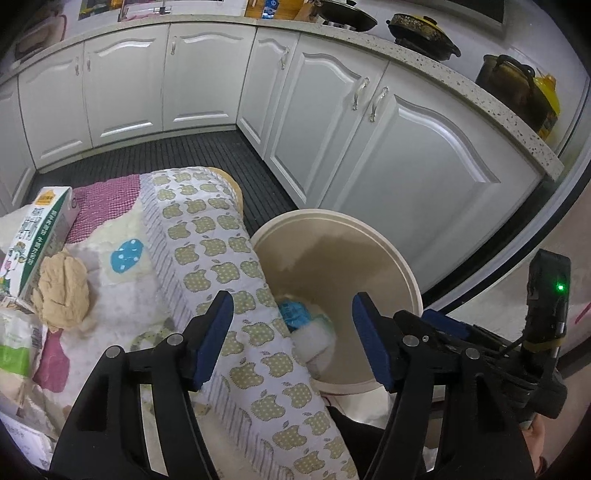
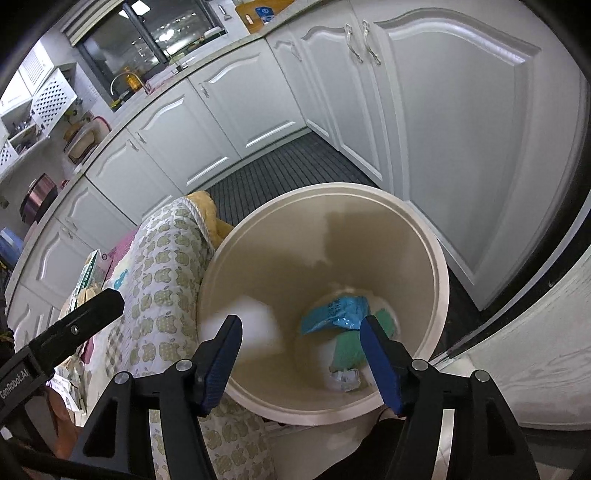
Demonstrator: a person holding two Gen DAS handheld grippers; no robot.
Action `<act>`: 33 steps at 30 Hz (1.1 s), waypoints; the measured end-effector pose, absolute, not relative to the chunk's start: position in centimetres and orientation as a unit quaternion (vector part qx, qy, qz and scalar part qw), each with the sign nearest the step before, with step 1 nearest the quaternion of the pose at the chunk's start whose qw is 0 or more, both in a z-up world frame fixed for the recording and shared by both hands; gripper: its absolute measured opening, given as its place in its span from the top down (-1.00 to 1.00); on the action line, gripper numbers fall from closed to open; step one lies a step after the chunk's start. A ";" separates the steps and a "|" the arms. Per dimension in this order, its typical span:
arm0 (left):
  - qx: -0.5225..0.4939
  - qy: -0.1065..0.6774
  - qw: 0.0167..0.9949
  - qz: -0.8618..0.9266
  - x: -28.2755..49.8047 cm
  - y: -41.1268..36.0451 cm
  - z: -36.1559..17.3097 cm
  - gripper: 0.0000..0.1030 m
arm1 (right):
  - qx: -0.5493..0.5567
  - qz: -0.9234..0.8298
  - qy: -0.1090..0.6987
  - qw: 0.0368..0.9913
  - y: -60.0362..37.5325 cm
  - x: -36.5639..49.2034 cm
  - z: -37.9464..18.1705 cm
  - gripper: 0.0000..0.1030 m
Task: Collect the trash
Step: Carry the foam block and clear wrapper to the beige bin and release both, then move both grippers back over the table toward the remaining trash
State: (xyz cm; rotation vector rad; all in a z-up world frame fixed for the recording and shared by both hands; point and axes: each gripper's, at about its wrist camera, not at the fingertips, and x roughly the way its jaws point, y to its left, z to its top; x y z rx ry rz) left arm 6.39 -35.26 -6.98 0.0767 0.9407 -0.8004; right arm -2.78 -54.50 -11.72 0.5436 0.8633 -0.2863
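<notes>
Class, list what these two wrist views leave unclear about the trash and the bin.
- Blurred white object inside the round beige plastic bin, right view: motion blur hides what it is.
- Green-and-white carton, left view: cut off by the frame edge.
- Bin bottom, left view: the apple-print quilt covers part of it.

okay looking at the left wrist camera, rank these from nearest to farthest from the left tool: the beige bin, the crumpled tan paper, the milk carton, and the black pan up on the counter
1. Beige bin: just ahead, to the right of the left tool.
2. Crumpled tan paper: off to the left, on the patterned quilt.
3. Milk carton: left edge, just behind the paper.
4. Black pan: far back on the counter, above the cabinets.
</notes>
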 end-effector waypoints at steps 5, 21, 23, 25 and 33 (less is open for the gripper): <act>0.034 0.437 0.822 -0.364 6.1 -34.2 -6.5 -0.28 | 0.254 -0.130 0.407 0.868 -53.6 -2.7 -11.1 -0.25; 0.036 0.422 0.849 -0.316 5.3 -29.5 -5.0 -0.28 | 0.220 -0.112 0.401 0.882 -49.2 -3.0 -8.9 -0.31; 0.037 0.420 0.853 -0.308 5.1 -28.7 -4.9 -0.28 | 0.217 -0.110 0.399 0.884 -48.7 -3.0 -8.6 -0.34; 0.038 0.417 0.857 -0.301 5.0 -27.9 -4.8 -0.28 | 0.212 -0.108 0.396 0.887 -48.1 -3.1 -8.3 -0.37; 0.045 0.413 0.868 -0.271 4.4 -24.3 -4.4 -0.28 | 0.198 -0.084 0.393 0.894 -45.2 -2.4 -7.2 -0.38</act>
